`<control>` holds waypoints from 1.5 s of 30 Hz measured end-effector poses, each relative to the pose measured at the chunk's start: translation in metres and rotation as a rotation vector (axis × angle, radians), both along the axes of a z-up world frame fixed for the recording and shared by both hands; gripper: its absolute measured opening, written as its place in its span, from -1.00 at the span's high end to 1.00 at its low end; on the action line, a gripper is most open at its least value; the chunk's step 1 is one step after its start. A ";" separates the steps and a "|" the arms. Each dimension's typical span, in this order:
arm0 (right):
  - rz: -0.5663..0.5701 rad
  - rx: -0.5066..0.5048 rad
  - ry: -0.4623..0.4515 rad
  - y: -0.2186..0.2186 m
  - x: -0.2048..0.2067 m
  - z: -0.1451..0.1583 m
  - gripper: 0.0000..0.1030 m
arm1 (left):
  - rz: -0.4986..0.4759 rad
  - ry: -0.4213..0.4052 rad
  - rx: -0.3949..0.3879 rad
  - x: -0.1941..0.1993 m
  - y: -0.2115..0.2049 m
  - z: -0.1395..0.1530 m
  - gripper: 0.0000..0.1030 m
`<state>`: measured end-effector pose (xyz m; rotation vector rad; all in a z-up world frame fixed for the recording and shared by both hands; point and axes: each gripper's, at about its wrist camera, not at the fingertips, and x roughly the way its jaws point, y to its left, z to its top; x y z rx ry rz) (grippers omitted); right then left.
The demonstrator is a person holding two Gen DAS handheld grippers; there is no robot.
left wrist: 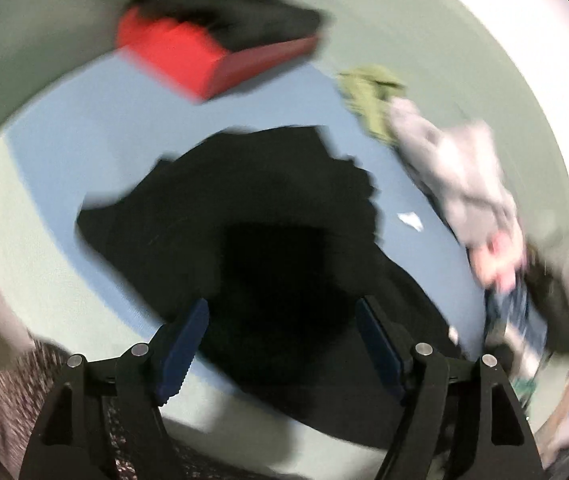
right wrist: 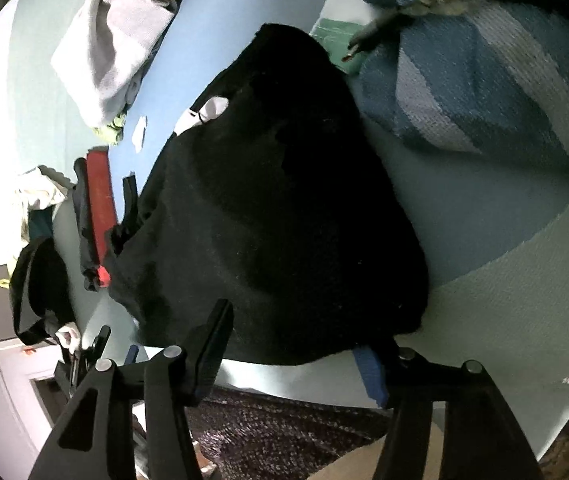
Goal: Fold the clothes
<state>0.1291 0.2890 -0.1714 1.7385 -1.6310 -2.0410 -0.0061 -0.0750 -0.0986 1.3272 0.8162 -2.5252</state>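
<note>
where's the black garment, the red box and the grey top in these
black garment (right wrist: 276, 200), right wrist view, middle of the dark cloth
red box (left wrist: 172, 58), left wrist view, its bright red side, blurred
grey top (right wrist: 112, 52), right wrist view, middle of the crumpled grey cloth

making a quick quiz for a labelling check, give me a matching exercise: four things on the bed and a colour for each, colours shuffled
Things:
1. garment in front of the tool
2. box
3. sweater
4. small cloth beside the sweater

Colours:
A. grey
B. green
C. black
D. red

Pairs: 1-C, 2-D, 3-A, 4-B
</note>
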 end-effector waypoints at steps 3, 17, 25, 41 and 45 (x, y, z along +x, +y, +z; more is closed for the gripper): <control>-0.016 -0.018 0.017 0.003 0.005 -0.001 -0.21 | -0.171 0.045 -0.198 -0.006 0.044 0.017 -0.49; 0.042 0.118 0.118 0.001 0.025 0.035 -0.23 | -0.758 0.077 -0.843 0.035 0.192 -0.041 -0.49; 0.210 0.215 0.358 -0.022 -0.012 0.100 -0.35 | -0.400 0.078 -0.496 0.018 0.101 -0.010 -0.49; 0.646 0.279 0.446 -0.193 -0.217 0.104 -0.35 | 0.168 -0.079 0.346 -0.061 -0.061 -0.033 -0.49; 0.714 0.363 0.498 -0.225 -0.249 0.104 -0.41 | 0.201 -0.075 0.469 -0.068 -0.073 -0.041 -0.49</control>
